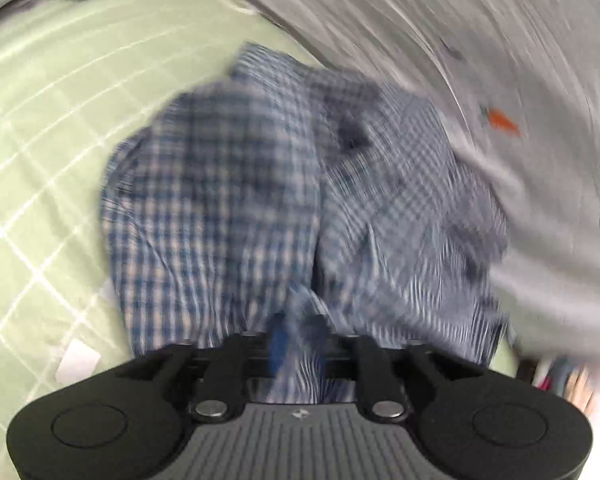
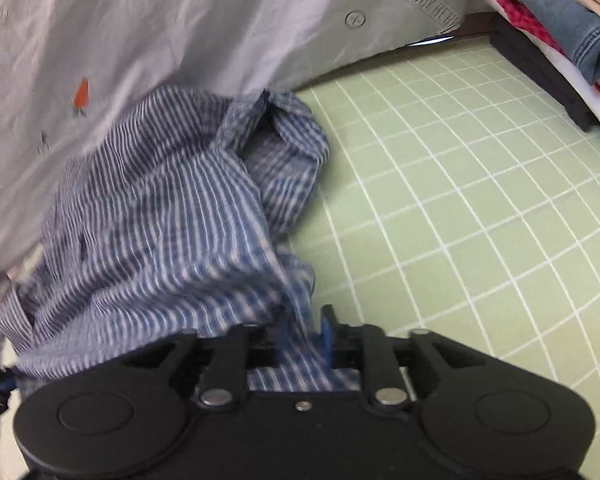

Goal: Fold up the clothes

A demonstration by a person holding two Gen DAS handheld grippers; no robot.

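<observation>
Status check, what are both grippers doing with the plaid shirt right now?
Left gripper shut on plaid shirt. Right gripper shut on it too. Shirt bunched, unfolded, over green grid mat. Grey carrot-print sheet crowding alongside.

A: The checked shirt (image 1: 228,200) looks like thin woven cloth, matt and crumpled, blue and white.

B: And the grey sheet (image 2: 140,20) behind it?

A: Cloth too, smooth but finely creased, with a small orange carrot print (image 2: 81,94).

B: The green mat (image 2: 460,220)?

A: Matt, flat, white grid lines on it.

B: The right tool (image 2: 302,334)?

A: Matt black plastic, with shiny metal rivets (image 2: 388,396). The left tool (image 1: 300,328) has a ribbed grey back.
</observation>
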